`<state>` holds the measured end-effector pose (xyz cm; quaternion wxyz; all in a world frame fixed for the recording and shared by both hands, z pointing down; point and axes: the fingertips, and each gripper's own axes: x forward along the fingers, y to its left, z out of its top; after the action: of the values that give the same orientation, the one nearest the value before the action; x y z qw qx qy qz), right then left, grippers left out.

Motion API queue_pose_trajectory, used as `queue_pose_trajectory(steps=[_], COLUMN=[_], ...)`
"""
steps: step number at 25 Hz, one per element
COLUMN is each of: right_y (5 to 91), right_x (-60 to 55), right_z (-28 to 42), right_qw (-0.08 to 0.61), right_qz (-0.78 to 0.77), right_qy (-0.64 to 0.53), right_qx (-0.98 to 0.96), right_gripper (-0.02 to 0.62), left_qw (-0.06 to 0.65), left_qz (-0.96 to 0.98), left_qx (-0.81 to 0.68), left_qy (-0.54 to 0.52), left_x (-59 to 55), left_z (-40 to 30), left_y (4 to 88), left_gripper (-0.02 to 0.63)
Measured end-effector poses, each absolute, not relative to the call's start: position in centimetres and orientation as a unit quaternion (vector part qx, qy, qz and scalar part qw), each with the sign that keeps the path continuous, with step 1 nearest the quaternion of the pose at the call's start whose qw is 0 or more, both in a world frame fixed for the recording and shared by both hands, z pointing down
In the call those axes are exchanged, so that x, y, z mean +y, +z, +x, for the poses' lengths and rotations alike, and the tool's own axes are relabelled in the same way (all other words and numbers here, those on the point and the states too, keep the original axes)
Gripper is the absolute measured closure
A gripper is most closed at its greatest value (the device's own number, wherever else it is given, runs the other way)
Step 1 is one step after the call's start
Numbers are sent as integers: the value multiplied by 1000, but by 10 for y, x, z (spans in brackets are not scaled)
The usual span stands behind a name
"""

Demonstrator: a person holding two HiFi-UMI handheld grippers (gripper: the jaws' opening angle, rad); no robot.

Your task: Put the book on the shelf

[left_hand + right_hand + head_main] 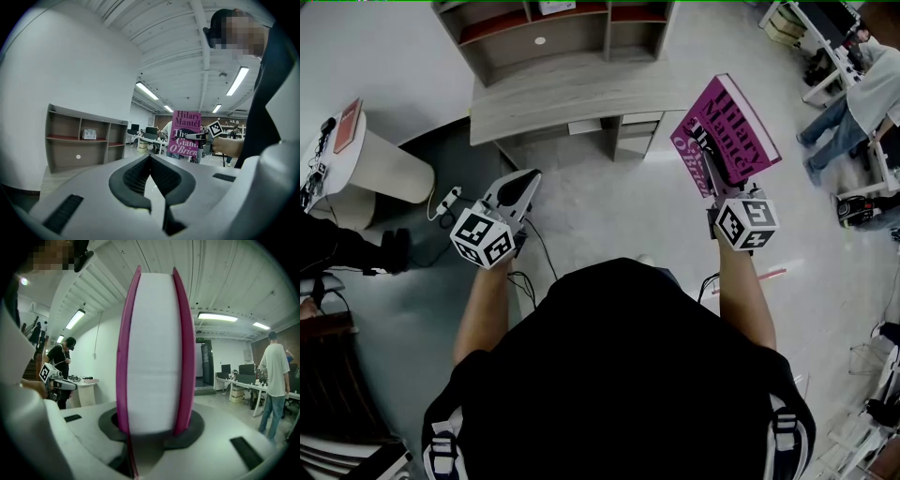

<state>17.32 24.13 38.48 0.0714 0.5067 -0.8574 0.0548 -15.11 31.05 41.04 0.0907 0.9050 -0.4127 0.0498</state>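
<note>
Seen from above, the right hand-held gripper holds the pink book up, well apart from the shelf. In the left gripper view, the left hand-held gripper is pinched together and empty. In the right gripper view, the jaws clamp the book's covers.

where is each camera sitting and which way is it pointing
Head view: on the person's head, facing steeply down at the shelf; torso, both arms, left gripper and right gripper show.
Left gripper view: rides the left gripper, facing along its closed jaws toward the shelf; the right forearm shows.
Right gripper view: rides the right gripper, facing along jaws clamped on the book; the left forearm shows.
Shared: all three show the book.
</note>
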Motion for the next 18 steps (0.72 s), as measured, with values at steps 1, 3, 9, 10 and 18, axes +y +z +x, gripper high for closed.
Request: queue_pose_trajectory(steps=[1,3,9,10,18], right_y=[384,384,386,386,394], right_x=[242,242,239,239,224], right_z=[172,171,174,175,176], right_qw=[71,71,70,70,74], right_qz=[507,508,512,512,510], right_qy=[54,54,59,60,60], right_qx=[-857,-857,-854,-854,-855], right_gripper=[445,445,445,445,445], left_qw=[91,92,98,98,99], left_qz=[905,905,904,904,900], left_qx=[-412,-411,-413,-412,-419], left_qy=[50,51,54,55,60], left_x=[311,312,312,312,294], left_z=[-153,-156,-161,-160,-164], left_y=[411,412,417,418,421], left_gripper=[586,586,586,586,586])
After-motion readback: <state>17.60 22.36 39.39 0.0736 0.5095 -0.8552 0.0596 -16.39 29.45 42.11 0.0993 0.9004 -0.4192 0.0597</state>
